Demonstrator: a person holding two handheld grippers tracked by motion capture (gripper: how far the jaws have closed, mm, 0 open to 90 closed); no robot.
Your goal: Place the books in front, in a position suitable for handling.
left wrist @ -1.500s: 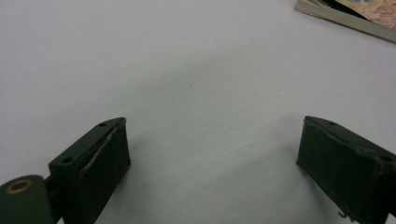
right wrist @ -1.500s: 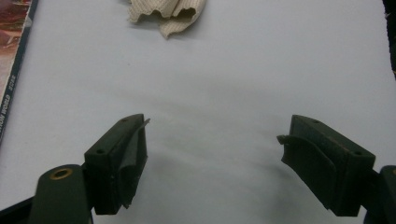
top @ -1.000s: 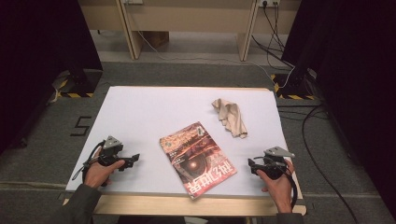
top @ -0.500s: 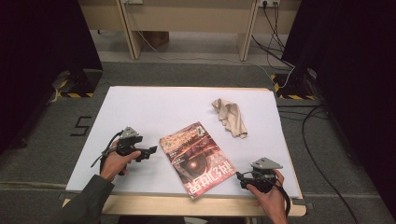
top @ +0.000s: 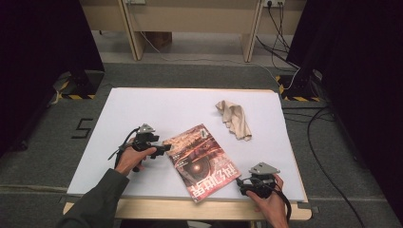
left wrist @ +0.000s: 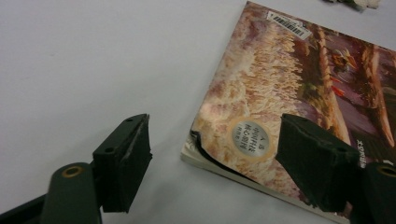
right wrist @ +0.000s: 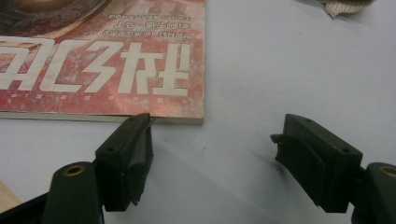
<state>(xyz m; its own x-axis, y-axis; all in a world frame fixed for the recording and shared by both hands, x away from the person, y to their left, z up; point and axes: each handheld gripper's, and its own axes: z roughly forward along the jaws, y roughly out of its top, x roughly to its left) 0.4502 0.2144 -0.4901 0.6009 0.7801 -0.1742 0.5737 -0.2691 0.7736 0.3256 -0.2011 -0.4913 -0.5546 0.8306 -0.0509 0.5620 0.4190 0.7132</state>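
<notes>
Magazine (top: 199, 161) not yet gripped: left gripper (left wrist: 212, 154) straddled its corner, jaws just closing, nothing pinched; right gripper (right wrist: 212, 140) wide open and empty beside its edge.

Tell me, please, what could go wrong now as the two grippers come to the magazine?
1. The left gripper, its jaws just closing, straddles a curled, torn corner of the magazine; it might pinch only the cover and tear it further.
2. The right gripper is open beside the near corner, not around it; closing there would likely miss.
3. The magazine's near edge is close to the table edge, so a push could slide it off.
</notes>
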